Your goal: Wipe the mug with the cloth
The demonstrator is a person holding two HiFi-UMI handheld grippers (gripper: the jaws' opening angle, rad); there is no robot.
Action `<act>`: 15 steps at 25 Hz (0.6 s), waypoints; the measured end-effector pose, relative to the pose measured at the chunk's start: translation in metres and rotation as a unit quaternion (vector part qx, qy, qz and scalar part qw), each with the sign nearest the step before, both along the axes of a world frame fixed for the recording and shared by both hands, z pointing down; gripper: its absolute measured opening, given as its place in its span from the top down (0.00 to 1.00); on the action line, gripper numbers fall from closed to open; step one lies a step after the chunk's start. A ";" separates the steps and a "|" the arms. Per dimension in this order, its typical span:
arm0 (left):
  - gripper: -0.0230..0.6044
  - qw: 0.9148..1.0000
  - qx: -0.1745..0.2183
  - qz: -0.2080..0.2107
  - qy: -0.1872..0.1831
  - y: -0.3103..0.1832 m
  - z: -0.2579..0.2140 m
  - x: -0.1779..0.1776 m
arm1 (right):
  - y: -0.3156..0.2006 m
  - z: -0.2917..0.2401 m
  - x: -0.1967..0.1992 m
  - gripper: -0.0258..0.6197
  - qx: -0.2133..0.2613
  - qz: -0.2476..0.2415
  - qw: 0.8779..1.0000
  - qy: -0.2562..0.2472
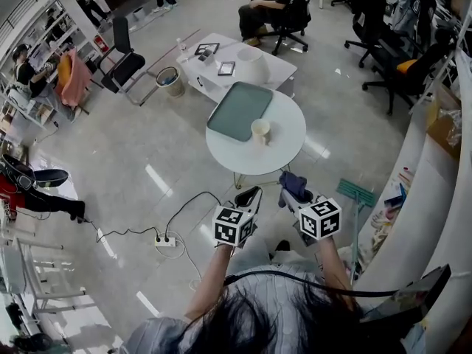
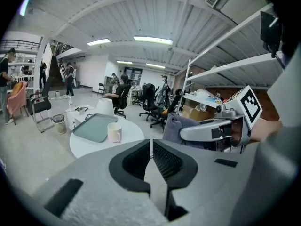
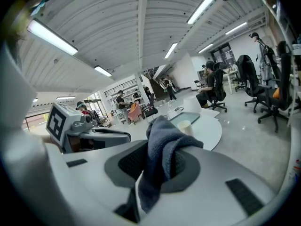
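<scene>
Nearest the person, the left gripper [image 2: 151, 147] is held in the air short of the mug [image 1: 260, 130], its fingers [image 2: 168, 161] closed together with nothing between them. Just beside it, the right gripper [image 3: 157, 160] has its fingers [image 3: 128, 162] clamped on a dark blue cloth [image 3: 162, 138], well apart from the mug. Farther off, the mug stands upright on a round white counter [image 1: 284, 158], with a grey-green tray [image 1: 240, 110] just beside it on its far side.

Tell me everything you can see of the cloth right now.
The cloth is dark grey-blue, soft and napped like terry. It is bunched and pinched between the right gripper's jaws: a crumpled fold stands above them, a tail hangs below. It is in the air, short of the round table, touching nothing else.
</scene>
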State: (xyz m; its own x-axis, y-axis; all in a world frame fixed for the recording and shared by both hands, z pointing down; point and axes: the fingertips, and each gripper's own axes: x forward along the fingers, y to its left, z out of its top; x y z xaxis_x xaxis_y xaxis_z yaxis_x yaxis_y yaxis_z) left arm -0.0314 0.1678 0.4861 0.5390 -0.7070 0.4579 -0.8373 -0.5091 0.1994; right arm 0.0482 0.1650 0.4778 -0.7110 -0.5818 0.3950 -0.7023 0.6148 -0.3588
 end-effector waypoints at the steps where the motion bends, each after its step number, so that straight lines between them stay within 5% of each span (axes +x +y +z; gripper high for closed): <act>1: 0.91 1.000 -0.004 0.001 -0.001 0.002 0.002 0.002 | 0.001 0.002 0.002 0.84 -0.003 -0.001 1.000 0.000; 15: 0.91 0.999 -0.034 0.034 -0.003 -0.038 0.038 0.009 | -0.041 0.038 0.008 0.84 -0.043 0.009 0.999 0.006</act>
State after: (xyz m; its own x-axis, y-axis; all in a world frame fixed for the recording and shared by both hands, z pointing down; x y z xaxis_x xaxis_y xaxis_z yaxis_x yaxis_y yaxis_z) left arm -0.0220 0.1300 0.5237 0.5820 -0.6357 0.5072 -0.8022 -0.5508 0.2303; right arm 0.0562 0.1239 0.5161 -0.6961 -0.5578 0.4519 -0.7171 0.5702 -0.4007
